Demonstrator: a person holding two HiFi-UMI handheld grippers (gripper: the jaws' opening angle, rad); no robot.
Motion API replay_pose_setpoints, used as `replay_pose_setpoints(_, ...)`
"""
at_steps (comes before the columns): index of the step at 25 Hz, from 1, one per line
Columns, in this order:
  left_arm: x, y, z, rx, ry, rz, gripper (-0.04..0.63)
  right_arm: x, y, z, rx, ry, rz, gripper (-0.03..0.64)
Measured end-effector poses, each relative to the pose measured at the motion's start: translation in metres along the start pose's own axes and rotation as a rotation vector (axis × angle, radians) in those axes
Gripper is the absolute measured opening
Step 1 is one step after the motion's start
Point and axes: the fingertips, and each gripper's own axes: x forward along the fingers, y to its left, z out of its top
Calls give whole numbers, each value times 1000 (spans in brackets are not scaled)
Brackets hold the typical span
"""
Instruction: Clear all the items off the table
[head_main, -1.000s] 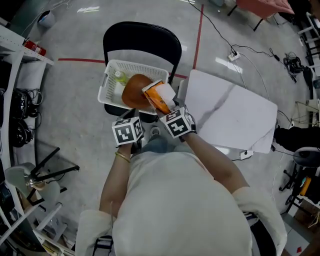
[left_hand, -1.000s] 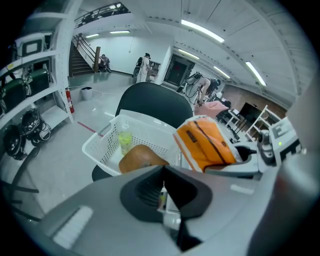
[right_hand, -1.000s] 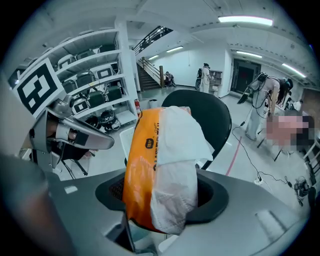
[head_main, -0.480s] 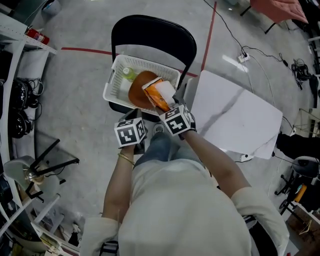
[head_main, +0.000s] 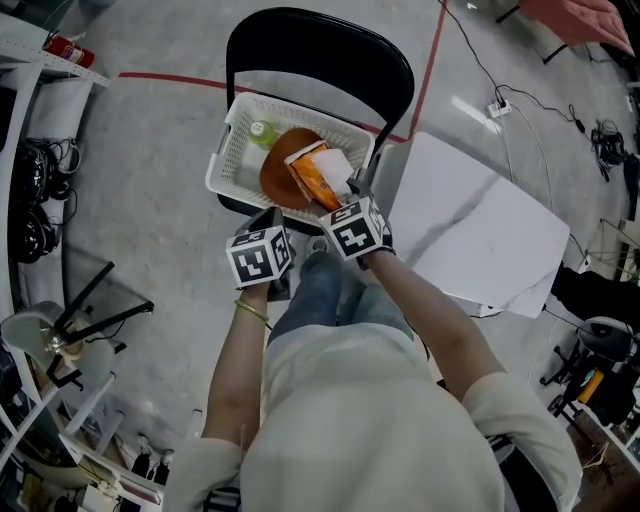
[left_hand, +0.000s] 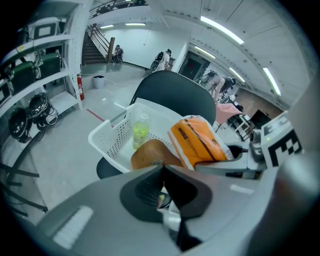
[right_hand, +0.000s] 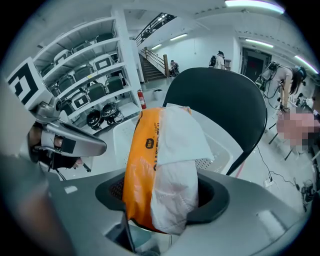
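over the white basket (head_main: 225, 160), which rests on the seat of a black chair (head_main: 320, 50) just left of the white tabletop (head_main: 480, 240), the right gripper (right_hand: 161, 197) carries an orange-and-white packet (right_hand: 165, 140). its jaws are clamped on the packet's near end, so the free end points away from the person and hangs above the right half of the basket. this end grip probably serves the drop: once the jaws part, the pack should fall inside the rim rather than catch on it.

the basket already holds a green-tinted bottle (head_main: 262, 131) at its far left and a brown rounded object (head_main: 278, 180) in the middle. the packet lies directly above the brown object; whether the two touch cannot be told. placing the basket on a chair beside the tabletop keeps each transfer short.

the left gripper (left_hand: 162, 169) has its jaws together with nothing between them. it sits just outside the basket's near rim, left of the right gripper, and appears to be standing by.

the visible part of the tabletop shows no items, so the clearing is judged close to complete, with the packet not yet released.
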Motion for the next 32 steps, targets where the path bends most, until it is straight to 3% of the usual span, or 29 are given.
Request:
replay_pose_setpoints(6,6,3,6,-3,-3,4,9,9,1,4,3,5,21,308)
replay_pose_setpoints(9,5,6,7,-9,-4,4,9,12,4,11,23,-38,40,431)
replay_pose_setpoints(25,3,-3,11,9,-11,-14,9,1,6,16,59,-52,37,428)
replay_pose_setpoints(28,0,-7,11,10,-20,-18,9,-5,5,15,55,-64,26,343)
replay_pose_setpoints(30,-3,-10,10,13,-24,-21,9,-10,4,15,66,-70,14,246)
replay_pose_setpoints(32,-6,-12,11,17,-27,-26,9,-14,1,13,89,-64,-8,109)
